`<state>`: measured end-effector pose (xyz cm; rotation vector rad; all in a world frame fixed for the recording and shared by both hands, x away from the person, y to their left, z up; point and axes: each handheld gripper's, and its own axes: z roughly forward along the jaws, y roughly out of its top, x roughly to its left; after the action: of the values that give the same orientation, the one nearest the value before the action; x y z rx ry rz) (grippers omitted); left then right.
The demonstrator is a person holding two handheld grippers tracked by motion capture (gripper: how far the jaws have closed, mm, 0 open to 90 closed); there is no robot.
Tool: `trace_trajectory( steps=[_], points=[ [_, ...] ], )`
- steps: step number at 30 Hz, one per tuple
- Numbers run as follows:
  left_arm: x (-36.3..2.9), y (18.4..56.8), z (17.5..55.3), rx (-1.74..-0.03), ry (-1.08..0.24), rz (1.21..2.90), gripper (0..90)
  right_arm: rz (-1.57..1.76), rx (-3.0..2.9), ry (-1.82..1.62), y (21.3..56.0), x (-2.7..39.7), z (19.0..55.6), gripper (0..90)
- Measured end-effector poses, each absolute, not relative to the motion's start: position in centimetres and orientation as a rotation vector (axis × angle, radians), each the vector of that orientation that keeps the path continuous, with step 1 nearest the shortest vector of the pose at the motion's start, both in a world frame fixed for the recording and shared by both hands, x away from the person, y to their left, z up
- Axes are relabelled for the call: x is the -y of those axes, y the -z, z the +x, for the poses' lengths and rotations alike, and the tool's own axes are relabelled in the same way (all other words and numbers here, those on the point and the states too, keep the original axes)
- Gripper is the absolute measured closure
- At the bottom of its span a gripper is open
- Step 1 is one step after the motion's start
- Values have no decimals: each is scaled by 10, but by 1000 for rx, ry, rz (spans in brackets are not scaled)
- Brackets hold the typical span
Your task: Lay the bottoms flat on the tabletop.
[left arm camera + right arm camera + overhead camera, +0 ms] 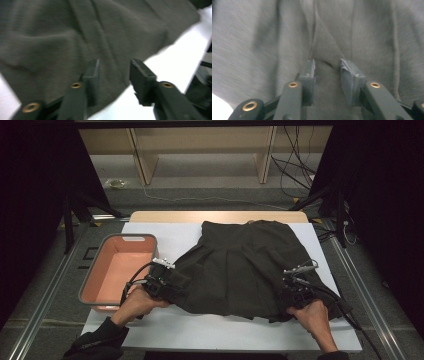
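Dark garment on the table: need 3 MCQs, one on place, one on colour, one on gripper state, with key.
1. Where is the basin relative to the dark garment?
A. At its left, on the white sheet
B. On top of it
C. On the floor behind the table

2. What colour is the basin's inside?
A. Bright blue
B. Salmon pink
C. Green

3. How do the left gripper's jaws stand?
A. Clamped on the basin rim
B. Apart, over the garment's edge
C. Shut on a cable

Key: 1 A, the high view shows it beside the garment's left edge. 2 B, the floor and walls inside look pink. 3 B, the left gripper view shows a gap between the jaws with cloth beneath.
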<state>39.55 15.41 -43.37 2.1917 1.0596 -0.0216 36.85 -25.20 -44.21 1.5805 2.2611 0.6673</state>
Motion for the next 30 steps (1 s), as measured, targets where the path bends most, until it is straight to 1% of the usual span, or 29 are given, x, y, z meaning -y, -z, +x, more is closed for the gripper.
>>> trace_trajectory(
  steps=[3,7,10,12,14,16,18,19,20,22,24,26,28,30],
  points=[
    [-148,438,399,-1102,-4,2202,471,1647,-2277,-673,449,255,373,642],
    [-139,446,406,-1150,-33,2236,398,1631,-2303,-653,455,250,374,678],
    [-133,454,408,-1182,-61,2265,361,1619,-2311,-611,458,248,374,797],
    [-129,460,409,-1191,-50,2295,367,1615,-2320,-605,459,247,374,863],
    [-127,465,410,-1190,-34,2324,412,1610,-2328,-604,458,246,373,884],
    [-125,471,409,-1180,-28,2361,515,1621,-2336,-622,457,247,372,890],
    [-124,473,407,-1162,-38,2376,599,1624,-2349,-634,456,247,370,895],
    [-124,473,407,-1163,-26,2375,661,1630,-2360,-646,456,247,369,895],
    [-124,474,407,-1160,-22,2374,696,1627,-2369,-656,456,246,368,896],
    [-123,475,406,-1142,-53,2383,797,1624,-2379,-669,455,244,365,895],
    [-122,477,406,-1144,-36,2368,879,1629,-2370,-678,453,246,365,888],
    [-121,476,406,-1127,-47,2377,889,1637,-2351,-697,451,248,365,861],
    [-120,478,406,-1123,-30,2362,893,1643,-2327,-741,447,251,365,756],
    [-118,478,405,-1125,-22,2345,894,1645,-2286,-786,440,257,366,695]
  ],
)
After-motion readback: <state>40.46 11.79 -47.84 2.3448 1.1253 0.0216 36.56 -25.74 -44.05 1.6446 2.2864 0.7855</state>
